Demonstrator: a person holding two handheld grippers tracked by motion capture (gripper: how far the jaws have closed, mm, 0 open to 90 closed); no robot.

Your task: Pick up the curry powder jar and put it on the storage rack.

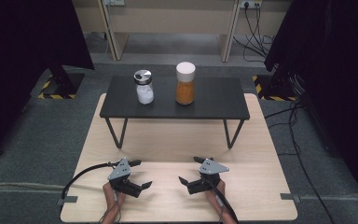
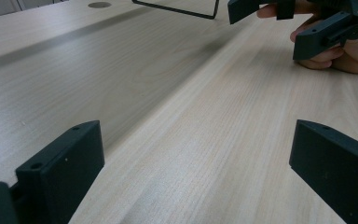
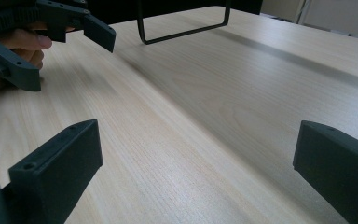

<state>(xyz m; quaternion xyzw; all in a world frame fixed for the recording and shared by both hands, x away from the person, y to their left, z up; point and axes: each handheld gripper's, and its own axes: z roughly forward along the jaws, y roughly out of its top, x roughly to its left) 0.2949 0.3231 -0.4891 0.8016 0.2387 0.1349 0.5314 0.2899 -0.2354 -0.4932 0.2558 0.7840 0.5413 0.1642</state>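
Note:
A glass jar of white grains with a metal lid (image 1: 144,87) and a taller jar of orange powder with a white lid (image 1: 185,84) stand upright on a low black shelf (image 1: 214,105) at the far side of the wooden table (image 1: 168,140). My left gripper (image 1: 143,173) rests low near the front edge, open, with bare wood between its jaws (image 2: 196,158). My right gripper (image 1: 189,169) faces it, also open and holding nothing (image 3: 196,163). Each gripper view shows the other gripper farther off: the right gripper (image 2: 307,28) and the left gripper (image 3: 51,32).
The shelf stands on thin black wire legs (image 1: 117,133) (image 1: 233,134), with room beneath it. Black curtains hang at both sides. Cables (image 1: 298,154) trail over the grey floor to the right of the table.

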